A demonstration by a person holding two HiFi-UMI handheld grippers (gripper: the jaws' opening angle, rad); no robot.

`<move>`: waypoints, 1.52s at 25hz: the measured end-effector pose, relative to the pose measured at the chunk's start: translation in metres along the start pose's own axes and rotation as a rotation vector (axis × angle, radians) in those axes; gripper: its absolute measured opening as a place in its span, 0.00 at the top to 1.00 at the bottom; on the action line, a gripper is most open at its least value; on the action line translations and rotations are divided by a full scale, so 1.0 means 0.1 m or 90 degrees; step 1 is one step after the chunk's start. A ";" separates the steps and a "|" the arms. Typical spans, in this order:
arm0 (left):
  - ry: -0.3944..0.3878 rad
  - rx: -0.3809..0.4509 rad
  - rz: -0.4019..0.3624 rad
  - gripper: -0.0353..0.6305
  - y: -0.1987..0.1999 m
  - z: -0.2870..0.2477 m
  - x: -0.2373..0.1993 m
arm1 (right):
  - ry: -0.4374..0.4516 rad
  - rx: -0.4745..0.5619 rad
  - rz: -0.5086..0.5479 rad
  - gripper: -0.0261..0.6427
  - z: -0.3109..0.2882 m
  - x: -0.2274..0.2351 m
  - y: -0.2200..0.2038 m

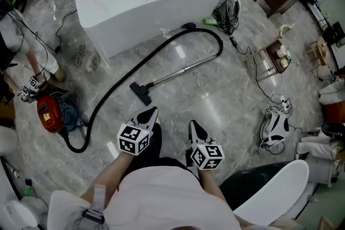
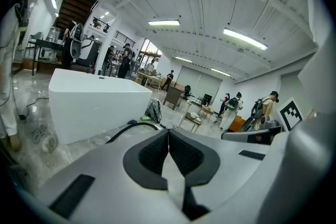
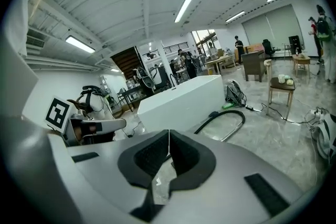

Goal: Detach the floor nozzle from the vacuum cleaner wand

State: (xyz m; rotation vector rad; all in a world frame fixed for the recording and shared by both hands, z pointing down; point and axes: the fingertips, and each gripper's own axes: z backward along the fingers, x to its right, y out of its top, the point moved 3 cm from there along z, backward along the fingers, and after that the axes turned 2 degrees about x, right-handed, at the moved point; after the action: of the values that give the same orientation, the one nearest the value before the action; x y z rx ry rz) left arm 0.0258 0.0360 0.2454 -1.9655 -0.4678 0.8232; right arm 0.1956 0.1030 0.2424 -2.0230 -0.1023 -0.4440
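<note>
Black floor nozzle [image 1: 140,93] on diagonal wand [image 1: 183,69], lower-left end (both hand-held grippers [image 1: 151,112] [image 1: 193,125] closed, empty)

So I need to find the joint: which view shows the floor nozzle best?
The head view: the floor nozzle lies in full sight, joined to the wand. Neither gripper view shows it, just the hose farther off.

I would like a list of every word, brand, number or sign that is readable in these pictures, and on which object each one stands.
No text can be read in any view.
Red vacuum cleaner body: it carries a pale label, too small and blurred to read.
Left claw and right claw: their cubes carry only black-and-white square markers, no letters or numbers.
</note>
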 end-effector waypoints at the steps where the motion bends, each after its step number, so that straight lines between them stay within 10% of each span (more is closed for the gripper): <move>1: 0.006 -0.004 0.002 0.93 0.03 -0.06 -0.07 | 0.003 -0.005 0.003 0.94 -0.08 0.01 0.04; 23: 0.009 0.001 -0.013 0.93 0.54 -0.96 -0.80 | 0.083 -0.064 0.061 0.94 -1.57 0.24 0.56; 38: 0.093 -0.005 -0.003 0.93 0.47 -1.10 -1.06 | 0.272 -0.144 0.199 0.94 -2.18 0.41 0.86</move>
State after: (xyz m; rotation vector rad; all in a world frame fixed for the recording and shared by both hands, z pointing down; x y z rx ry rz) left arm 0.0286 -0.1200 0.2814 -2.0147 -0.3897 0.6697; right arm 0.1976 -0.1320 0.2750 -2.0682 0.5393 -0.6969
